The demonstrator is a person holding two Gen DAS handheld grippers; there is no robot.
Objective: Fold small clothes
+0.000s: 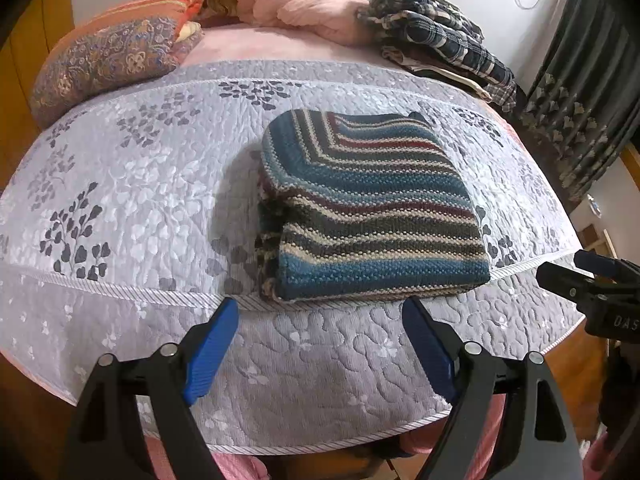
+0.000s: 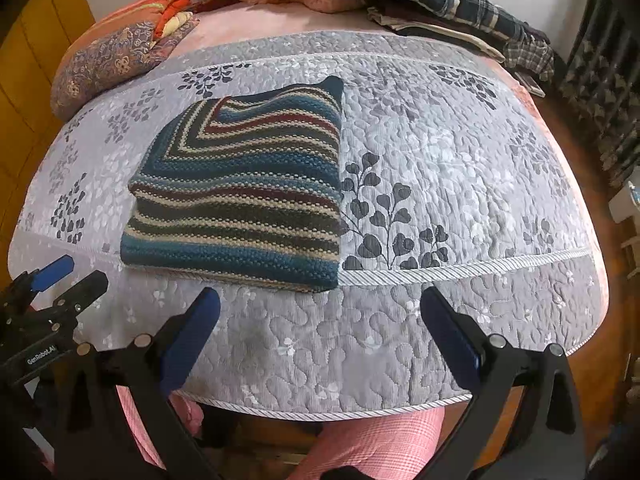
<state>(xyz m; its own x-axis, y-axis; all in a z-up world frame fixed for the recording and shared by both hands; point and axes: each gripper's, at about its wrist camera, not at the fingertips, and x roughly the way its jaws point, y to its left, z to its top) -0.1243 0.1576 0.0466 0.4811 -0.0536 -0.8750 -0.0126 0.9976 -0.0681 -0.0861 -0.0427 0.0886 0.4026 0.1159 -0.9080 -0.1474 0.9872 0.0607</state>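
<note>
Left wrist view: a striped knit sweater (image 1: 368, 208) lies folded into a thick, neat rectangle on a bed covered by a grey quilt (image 1: 132, 208) printed with leaf sprigs. The sweater sits near the quilt's near edge, its near side resting on a corded seam. The left tool (image 1: 320, 340) hovers just short of that side, its blue pads spread wide apart and holding nothing. The right tool (image 1: 576, 276) shows at the right edge, off the sweater's right corner.

Right wrist view: the same sweater (image 2: 240, 192) lies to the left of centre, and the right tool (image 2: 320, 320) hangs over bare quilt (image 2: 460, 160) near the sweater's right corner, its pads also wide apart and empty. The left tool (image 2: 60, 280) appears at the far left, near the sweater's left corner.

At the far end of the bed sit a patterned pillow (image 1: 108, 56), pink bedding (image 1: 304, 0) and a heap of plaid clothes (image 1: 436, 36).

The sweater looks fully folded, so this step seems finished. The next move probably calls for either setting the folded sweater aside or reaching to the far heap for another garment.
</note>
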